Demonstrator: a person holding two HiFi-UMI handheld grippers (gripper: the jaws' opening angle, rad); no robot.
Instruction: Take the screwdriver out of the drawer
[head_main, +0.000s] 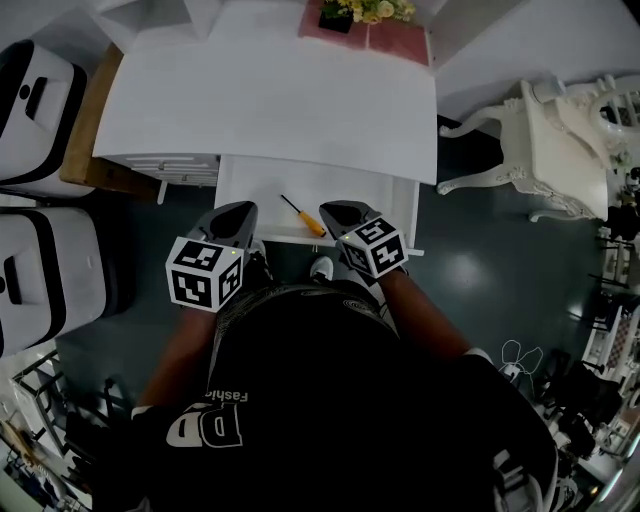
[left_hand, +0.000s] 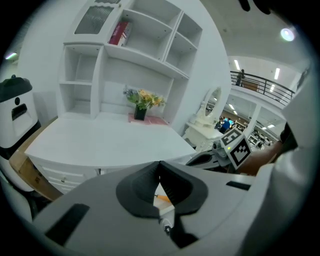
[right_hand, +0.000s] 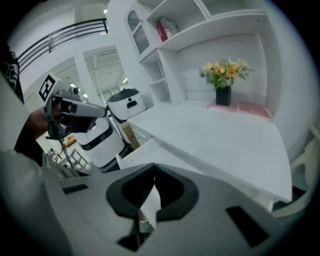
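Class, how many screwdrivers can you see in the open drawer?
1. The screwdriver lies slantwise in the drawer, near its front edge. The desk top hides the drawer's back, so others may be hidden.

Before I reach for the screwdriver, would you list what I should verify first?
1. Drawer open: ok.
2. Screwdriver lies in it, uncovered: ok.
3. Right gripper jaws apart for a grasp: not ok, shut and empty.
4. Left gripper free of any load: ok, shut and empty.
5. Both grippers clear of the screwdriver: ok, one on each side of it.
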